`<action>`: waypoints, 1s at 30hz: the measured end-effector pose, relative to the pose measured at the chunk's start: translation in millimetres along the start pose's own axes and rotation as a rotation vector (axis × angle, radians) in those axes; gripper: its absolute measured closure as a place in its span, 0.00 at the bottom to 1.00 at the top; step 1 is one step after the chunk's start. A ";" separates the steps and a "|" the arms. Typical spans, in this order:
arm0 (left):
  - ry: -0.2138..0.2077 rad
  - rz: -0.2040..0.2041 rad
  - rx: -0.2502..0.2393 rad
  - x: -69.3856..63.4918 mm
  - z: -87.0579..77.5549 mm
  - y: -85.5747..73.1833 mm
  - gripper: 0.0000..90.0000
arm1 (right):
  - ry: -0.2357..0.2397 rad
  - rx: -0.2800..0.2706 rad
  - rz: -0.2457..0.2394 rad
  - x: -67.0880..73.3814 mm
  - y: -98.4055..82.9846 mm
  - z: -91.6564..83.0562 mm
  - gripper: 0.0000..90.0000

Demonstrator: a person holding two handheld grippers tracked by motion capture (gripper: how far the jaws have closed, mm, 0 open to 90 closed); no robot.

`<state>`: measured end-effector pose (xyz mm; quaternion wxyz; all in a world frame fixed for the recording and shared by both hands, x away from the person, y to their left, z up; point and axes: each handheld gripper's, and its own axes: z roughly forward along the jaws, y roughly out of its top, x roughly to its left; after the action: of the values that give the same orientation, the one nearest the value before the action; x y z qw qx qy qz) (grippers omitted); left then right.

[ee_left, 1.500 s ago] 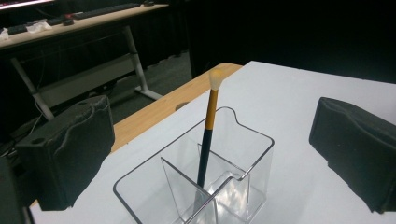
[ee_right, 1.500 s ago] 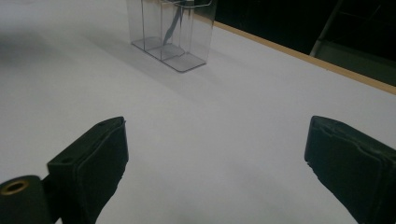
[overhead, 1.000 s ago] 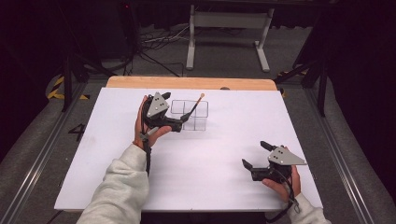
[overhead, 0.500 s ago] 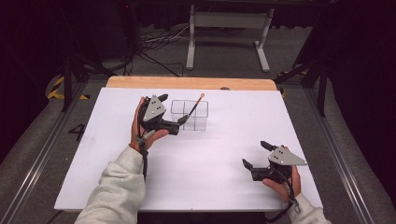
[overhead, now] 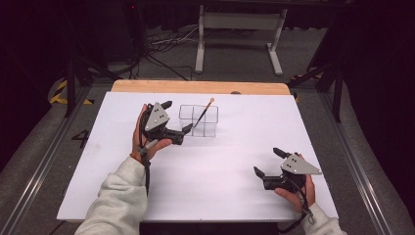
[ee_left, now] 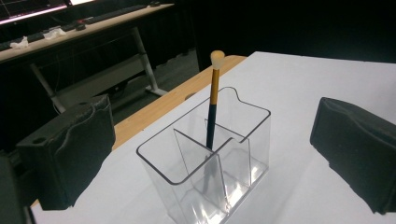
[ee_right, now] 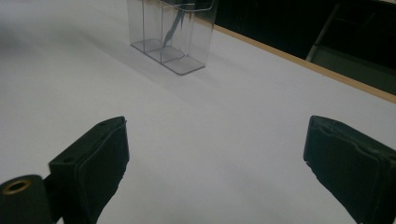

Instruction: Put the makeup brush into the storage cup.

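A clear plastic organizer (overhead: pixel 198 121) with several compartments stands on the white table top (overhead: pixel 235 147), toward the far side. A makeup brush (overhead: pixel 203 113) with a black and gold handle leans in it, bristles up. In the left gripper view the organizer (ee_left: pixel 243 140) and brush (ee_left: pixel 213 100) stand just ahead of my left gripper (ee_left: pixel 212 140), whose jaws are spread wide and hold nothing. From above, my left gripper (overhead: pixel 177 116) sits just left of the organizer. My right gripper (overhead: pixel 268 161) rests open near the front right, with the organizer (ee_right: pixel 173 32) far ahead of it (ee_right: pixel 219 158).
A bare wooden strip (overhead: pixel 200 87) runs along the table's far edge. Beyond it stand a metal desk frame (overhead: pixel 240 29) and floor cables (overhead: pixel 161 44). Metal rails (overhead: pixel 44 161) flank the table on both sides.
My left gripper has drawn back slightly toward the person, away from the organizer. The brush stays leaning in the organizer. The right gripper has not moved.
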<state>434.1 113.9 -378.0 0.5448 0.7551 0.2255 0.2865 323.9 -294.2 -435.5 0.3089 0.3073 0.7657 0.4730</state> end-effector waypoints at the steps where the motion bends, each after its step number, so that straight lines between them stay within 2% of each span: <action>1: -0.004 -0.006 -0.001 -0.9 -0.7 -0.7 0.01 | -0.003 -0.001 0.001 0.2 0.2 -0.3 0.08; 11: 0.009 -0.015 -0.009 -3.1 -16.9 -10.1 0.01 | -0.007 -0.003 -0.008 0.5 1.1 -1.3 0.08; 30: 0.017 -0.002 0.024 -5.2 -27.5 -25.6 0.01 | -0.004 -0.002 -0.014 1.3 0.9 -0.5 0.08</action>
<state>410.9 137.3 -396.7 0.5342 0.7589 0.2342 0.2896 322.9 -293.1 -434.8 0.3139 0.3027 0.7668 0.4710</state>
